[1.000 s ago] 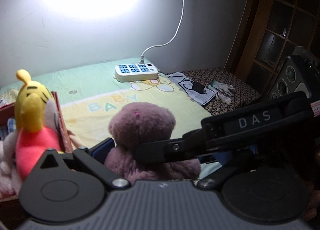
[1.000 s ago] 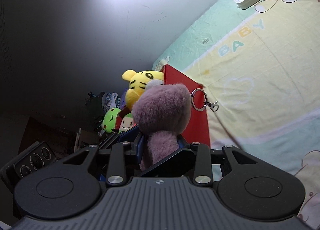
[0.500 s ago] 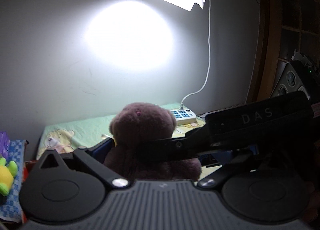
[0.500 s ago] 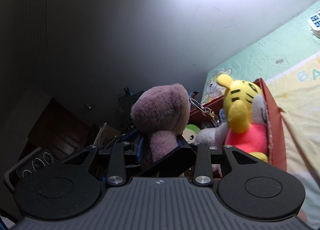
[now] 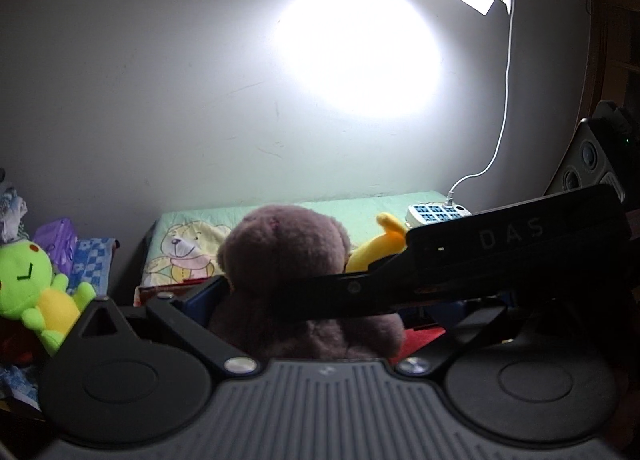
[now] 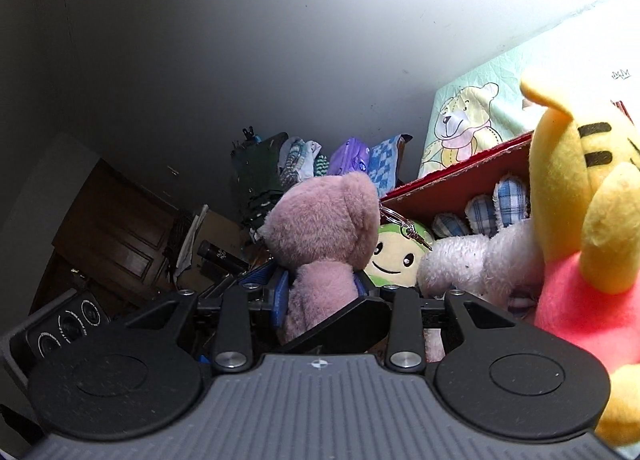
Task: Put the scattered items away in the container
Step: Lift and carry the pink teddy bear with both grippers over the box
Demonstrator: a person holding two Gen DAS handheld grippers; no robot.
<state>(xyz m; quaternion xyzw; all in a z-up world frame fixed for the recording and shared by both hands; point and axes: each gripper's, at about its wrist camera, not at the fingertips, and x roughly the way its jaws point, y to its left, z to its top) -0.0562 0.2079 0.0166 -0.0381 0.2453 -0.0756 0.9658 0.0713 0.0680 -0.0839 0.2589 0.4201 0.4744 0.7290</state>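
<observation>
Now both hand-held grippers point(image 5: 304, 300) point(image 6: 320, 292) clamp fuzzy mauve plush bear point(image 6: 320, 232) w/ keyring.

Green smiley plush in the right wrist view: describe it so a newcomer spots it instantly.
Find the red box leaning against the bed's green baby sheet. Inside it, low at the left end, sits the round green smiley plush, between the purple teddy in the right tongs and a white fluffy toy. It alone has a pale face with dot eyes and a curved smile.
</observation>
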